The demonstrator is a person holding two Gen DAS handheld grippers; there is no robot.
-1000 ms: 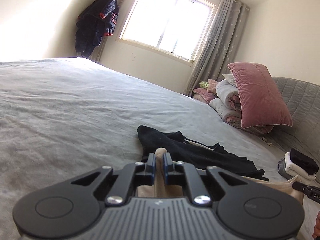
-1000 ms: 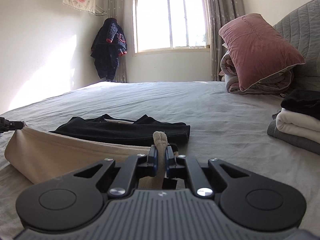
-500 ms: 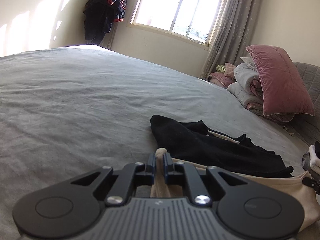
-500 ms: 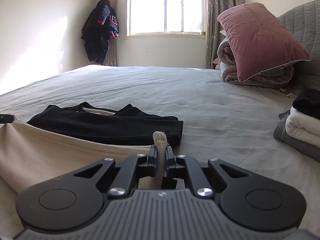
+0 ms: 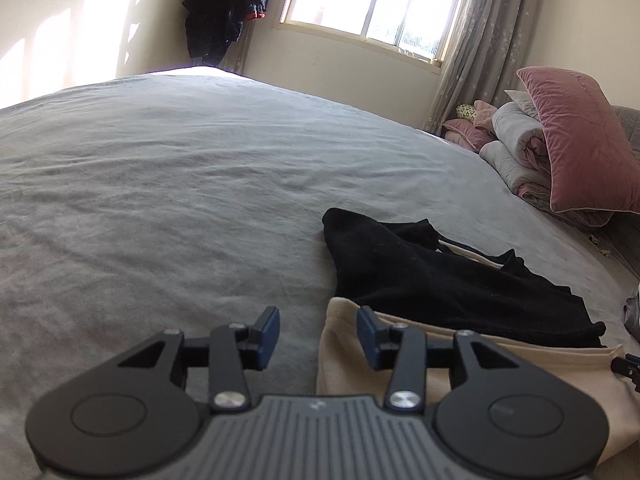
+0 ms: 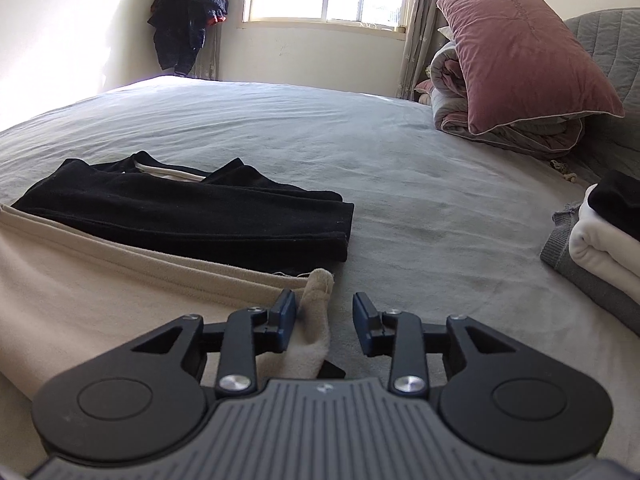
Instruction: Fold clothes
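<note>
Beige garment (image 6: 100,280) flat on grey bed (image 5: 160,200), just before black garment (image 6: 192,208). Left gripper (image 5: 318,330) and right gripper (image 6: 324,316) low at beige corners, fingers (image 6: 286,312) spread, gripping nothing.

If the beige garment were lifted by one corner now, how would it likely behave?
The beige garment would probably droop and unfold, since it lies limp in soft layered folds on the bed. Its surface looks fleecy, so it likely grips rather than slips. The corner beside the open right gripper already curls limply.
</note>
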